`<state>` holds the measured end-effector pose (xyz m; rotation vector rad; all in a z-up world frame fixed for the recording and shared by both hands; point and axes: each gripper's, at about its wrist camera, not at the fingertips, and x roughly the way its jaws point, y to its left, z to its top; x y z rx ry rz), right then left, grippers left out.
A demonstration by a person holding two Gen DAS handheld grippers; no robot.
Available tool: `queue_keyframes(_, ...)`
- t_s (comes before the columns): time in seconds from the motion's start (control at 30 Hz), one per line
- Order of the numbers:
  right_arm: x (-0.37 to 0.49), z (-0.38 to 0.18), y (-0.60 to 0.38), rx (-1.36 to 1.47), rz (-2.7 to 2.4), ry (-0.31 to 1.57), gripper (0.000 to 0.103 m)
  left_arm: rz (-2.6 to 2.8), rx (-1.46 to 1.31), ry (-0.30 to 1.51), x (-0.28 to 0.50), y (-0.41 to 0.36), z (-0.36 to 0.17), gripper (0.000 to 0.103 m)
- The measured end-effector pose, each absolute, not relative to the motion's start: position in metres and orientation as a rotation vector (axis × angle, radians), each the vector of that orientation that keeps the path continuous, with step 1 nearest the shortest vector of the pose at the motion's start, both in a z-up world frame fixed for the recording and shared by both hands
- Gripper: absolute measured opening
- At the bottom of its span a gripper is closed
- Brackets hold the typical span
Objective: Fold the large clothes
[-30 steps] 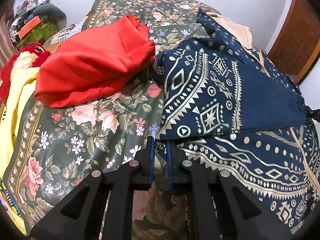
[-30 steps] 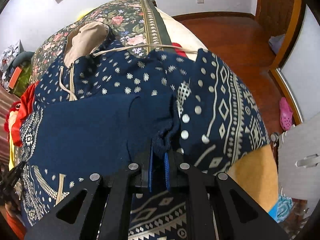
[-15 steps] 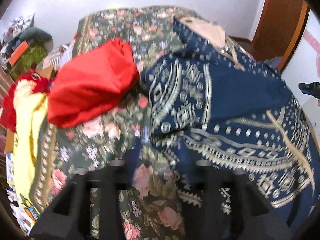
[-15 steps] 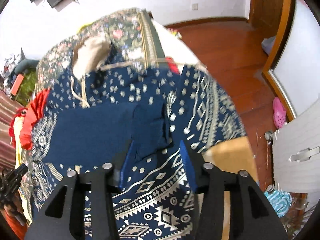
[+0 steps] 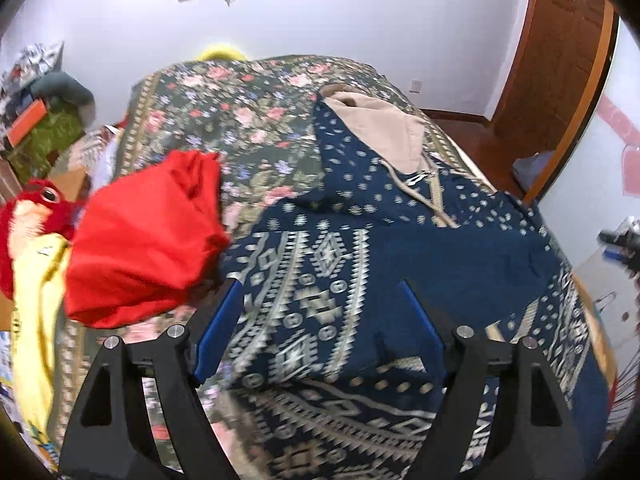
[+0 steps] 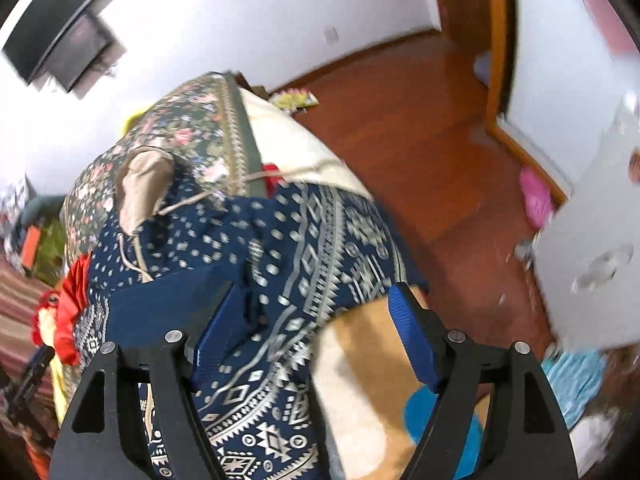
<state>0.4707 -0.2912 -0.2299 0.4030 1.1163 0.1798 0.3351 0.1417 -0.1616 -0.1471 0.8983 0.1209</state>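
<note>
Currently, the readings are as follows.
Left gripper (image 5: 320, 292): fingers spread wide, blue pads apart, nothing between them; raised above the garment, not touching it.
Right gripper (image 6: 310, 298): fingers likewise spread wide, holding nothing; positioned over the garment's right edge.
Navy patterned hoodie (image 5: 380, 248): lies spread on the bed, both sleeves folded in across the body, beige-lined hood (image 5: 380, 128) toward the far end.
Hoodie, right wrist view (image 6: 304, 248): one side drapes over the bed edge; drawcord (image 6: 184, 202) trails from the hood.
Floral bedspread (image 5: 240, 104): covers the bed beneath the hoodie.
Red garment (image 5: 148, 240): bundled on the bedspread, just beside the hoodie's left side.
Yellow cloth (image 5: 36, 308): along the bed's left edge, near the red garment.
Red plush toy (image 5: 36, 204): at the left edge, touching the yellow cloth.
Wooden floor (image 6: 420, 140): right of the bed.
Pink slipper (image 6: 536, 196): on the floor near the wall.
Image quality: motion blur in both views; fine detail not readable.
</note>
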Motion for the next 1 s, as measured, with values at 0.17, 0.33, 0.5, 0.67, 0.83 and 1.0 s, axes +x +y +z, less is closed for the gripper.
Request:
queue_keyframes(0.17,0.486,-0.278,-0.315,0.596,0.158,1.206,0.073,0.105,-0.185,0.93,0.348,0.134,-0.176,0.079)
queue_keyframes(0.33,0.503,-0.309,-0.321,0.739,0.18,1.246,0.073,0.133,-0.174,0.953,0.353,0.136,-0.191,0.079)
queue_keyframes(0.5,0.518,-0.325,-0.319,0.813,0.147,1.246,0.073,0.151,-0.196,0.967,0.356,0.143,-0.199,0.079)
queue_keyframes(0.67,0.529,-0.322,-0.319,0.768,0.046,1.203,0.055,0.147,-0.226,0.979,0.357,0.145,-0.203,0.079)
queue_keyframes(0.83,0.538,-0.302,-0.317,0.681,0.0,1.164,0.015,0.152,-0.184,0.968,0.352,0.14,-0.202,0.079)
queue_keyframes(1.0,0.534,-0.244,-0.286,0.455,0.089,1.037,0.011,0.156,-0.141,0.946,0.343,0.138,-0.196,0.079)
